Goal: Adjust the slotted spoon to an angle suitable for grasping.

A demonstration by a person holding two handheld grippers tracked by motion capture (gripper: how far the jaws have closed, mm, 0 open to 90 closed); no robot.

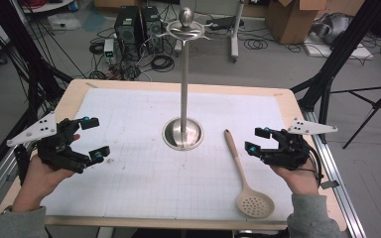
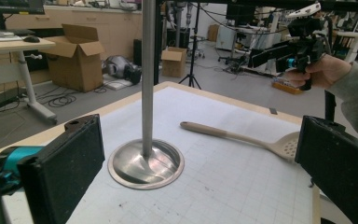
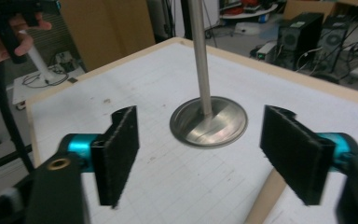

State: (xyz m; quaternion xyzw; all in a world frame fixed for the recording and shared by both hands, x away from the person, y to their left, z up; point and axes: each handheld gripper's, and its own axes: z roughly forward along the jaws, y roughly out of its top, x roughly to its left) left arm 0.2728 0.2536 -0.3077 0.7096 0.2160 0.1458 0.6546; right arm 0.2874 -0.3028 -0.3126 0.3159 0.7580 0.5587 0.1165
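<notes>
The wooden table [image 1: 69, 99] is covered by a white grid mat [image 1: 144, 134]. A steel stand [image 1: 183, 133] is seated centrally. A beige slotted spoon [image 1: 245, 181], apparently silicone, is laid beside it.

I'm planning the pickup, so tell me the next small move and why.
Probably ease the right hand-held gripper, open and empty, left and down over the slotted spoon's handle. The spoon lies flat just beside it, right of the metal stand, untouched.

A steel stand [image 1: 184, 79] rises upright from its round base [image 1: 182, 134] at the middle of the white mat [image 1: 144, 173], and a beige slotted spoon [image 1: 246, 182] lies flat just right of it, handle pointing far, head near, on the table [image 1: 74, 91].
</notes>
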